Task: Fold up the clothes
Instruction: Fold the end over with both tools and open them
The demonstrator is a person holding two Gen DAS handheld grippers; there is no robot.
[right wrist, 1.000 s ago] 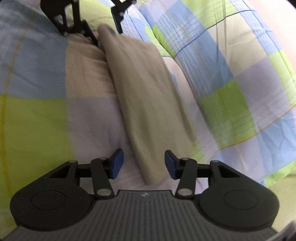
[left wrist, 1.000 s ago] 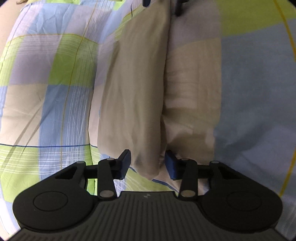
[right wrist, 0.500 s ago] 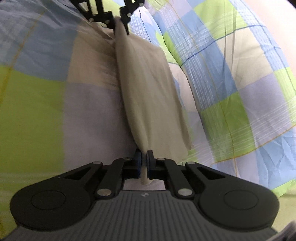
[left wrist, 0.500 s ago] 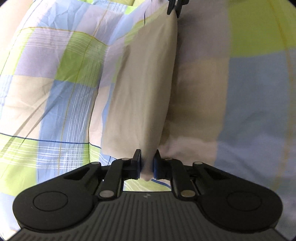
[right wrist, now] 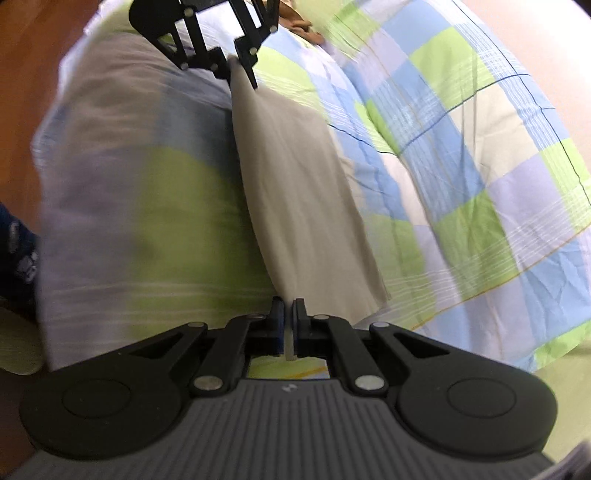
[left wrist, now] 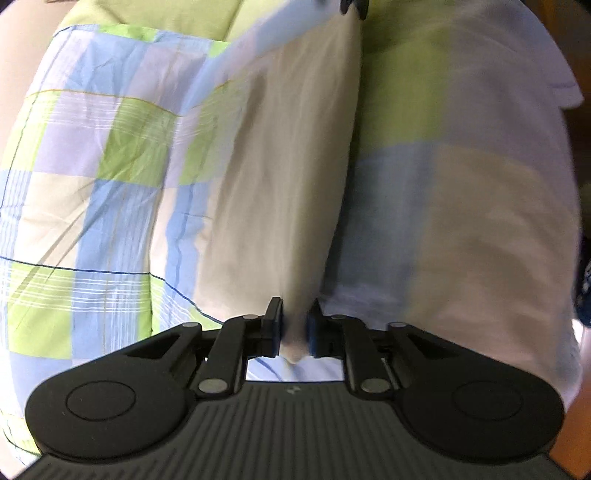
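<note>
A beige garment (left wrist: 288, 166) hangs stretched as a long folded strip above the checked bedspread (left wrist: 92, 184). My left gripper (left wrist: 294, 321) has one bunched end of it between its blue pads; the jaws are opening slightly, but the pads still touch the cloth. The right gripper's tips (left wrist: 352, 7) show at the strip's far end. In the right wrist view my right gripper (right wrist: 289, 321) is shut on a thin edge of the garment (right wrist: 295, 192). At the top of that view the left gripper (right wrist: 236, 66) holds the other end.
The green, blue and lilac checked bedspread (right wrist: 461, 147) fills most of both views. The bed's edge drops to a wooden floor (right wrist: 22, 92) on the left of the right wrist view. A dark blue object (right wrist: 14, 240) sits beside that edge.
Both grippers closed on the ends of the beige garment, then lifted it and carried it sideways toward the bed's edge. It now hangs taut between them.
</note>
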